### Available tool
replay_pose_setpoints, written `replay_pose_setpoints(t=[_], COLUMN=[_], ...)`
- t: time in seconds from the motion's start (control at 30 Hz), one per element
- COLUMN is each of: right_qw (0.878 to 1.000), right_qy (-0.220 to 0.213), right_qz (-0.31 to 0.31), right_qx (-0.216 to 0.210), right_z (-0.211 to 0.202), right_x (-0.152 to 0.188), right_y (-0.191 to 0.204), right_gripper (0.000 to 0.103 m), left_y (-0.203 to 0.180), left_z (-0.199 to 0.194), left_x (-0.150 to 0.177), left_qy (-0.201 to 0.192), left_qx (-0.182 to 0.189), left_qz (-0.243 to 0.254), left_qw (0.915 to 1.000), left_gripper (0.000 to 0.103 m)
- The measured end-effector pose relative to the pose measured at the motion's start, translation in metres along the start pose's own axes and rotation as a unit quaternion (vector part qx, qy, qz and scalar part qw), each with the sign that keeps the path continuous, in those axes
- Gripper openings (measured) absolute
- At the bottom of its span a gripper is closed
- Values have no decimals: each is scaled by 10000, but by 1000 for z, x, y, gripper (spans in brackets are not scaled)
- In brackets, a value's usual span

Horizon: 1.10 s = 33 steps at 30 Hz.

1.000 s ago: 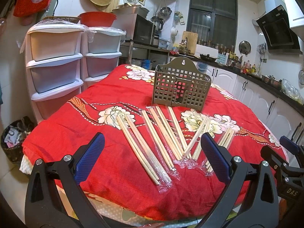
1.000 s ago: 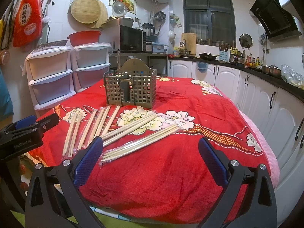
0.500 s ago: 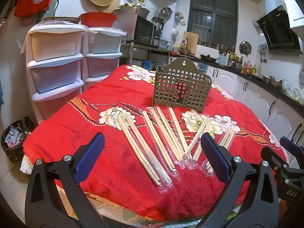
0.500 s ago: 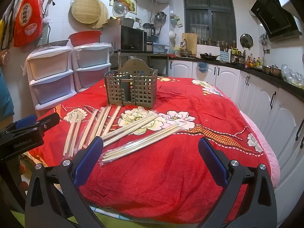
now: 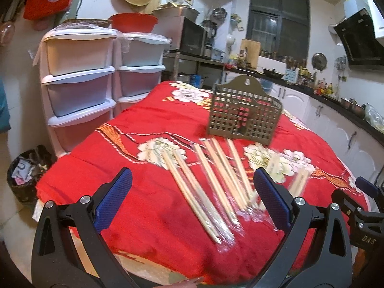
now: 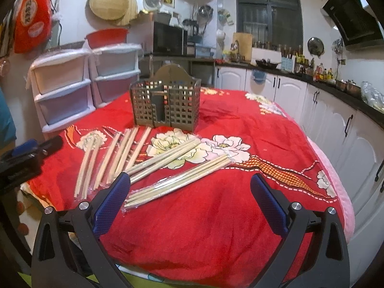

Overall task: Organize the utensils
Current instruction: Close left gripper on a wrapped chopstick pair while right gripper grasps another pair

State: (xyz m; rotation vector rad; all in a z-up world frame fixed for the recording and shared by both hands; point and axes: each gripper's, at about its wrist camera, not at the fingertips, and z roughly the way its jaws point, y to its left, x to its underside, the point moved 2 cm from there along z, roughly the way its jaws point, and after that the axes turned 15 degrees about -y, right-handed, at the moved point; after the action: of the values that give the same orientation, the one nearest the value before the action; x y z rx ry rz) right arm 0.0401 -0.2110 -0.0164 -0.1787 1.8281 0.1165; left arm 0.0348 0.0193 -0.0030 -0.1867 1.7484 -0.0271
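Several pairs of wooden chopsticks in clear plastic sleeves [image 5: 199,187] [image 6: 177,180] lie fanned out on a table under a red flowered cloth [image 5: 144,129] [image 6: 240,216]. Behind them a brown grid utensil basket [image 5: 243,117] [image 6: 166,103] stands upright, with nothing visible inside. My left gripper [image 5: 192,199] hovers open over the near table edge, the leftmost chopstick pairs between its blue pads. My right gripper [image 6: 189,199] is open too, low over the cloth with the nearest sleeve between its fingers. Neither holds anything.
White plastic drawer towers [image 5: 79,81] stand left of the table, a waste bin [image 5: 26,172] on the floor beside them. White cabinets and a dark counter [image 6: 336,110] run along the right. The other gripper shows at each view's edge [image 5: 360,216] [image 6: 21,165].
Both grippers have moved forward and tilted down slightly toward the chopsticks; the left view is motion-blurred. Both stay open and the chopsticks have not moved.
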Motion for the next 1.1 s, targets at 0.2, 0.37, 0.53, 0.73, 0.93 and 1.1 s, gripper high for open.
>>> replay_pose_setpoints(t=[0.2,0.37,0.53,0.73,0.93,1.1], right_qw=[9998,9991,9985,9962,9937,9936], right_qy=[100,277,326,651,957,1010], right_qz=[-9,-10,33,46,110,93], right_qx=[-153,-327,-435,-578,-573,-487], right_z=[24,51,77,116,150,166], right_x=[-16,-26,-41,-50,-48,-54], right_y=[6,5,3,1,-10,-26], right_gripper=[97,97,97,97,97,97], left_y=[17,35,42,42,53,69], left_z=[18,46,80,110,136,150], left_x=[-7,-17,-25,-29,-27,-21], left_qy=[256,578,897,1107,1367,1575], left_qx=[-266,-319,-148,-69,-127,-177], left_qz=[8,-60,-269,-426,-513,-530], left_qw=[9993,9978,9955,9929,9892,9859], left_gripper=[93,93,93,93,93,93])
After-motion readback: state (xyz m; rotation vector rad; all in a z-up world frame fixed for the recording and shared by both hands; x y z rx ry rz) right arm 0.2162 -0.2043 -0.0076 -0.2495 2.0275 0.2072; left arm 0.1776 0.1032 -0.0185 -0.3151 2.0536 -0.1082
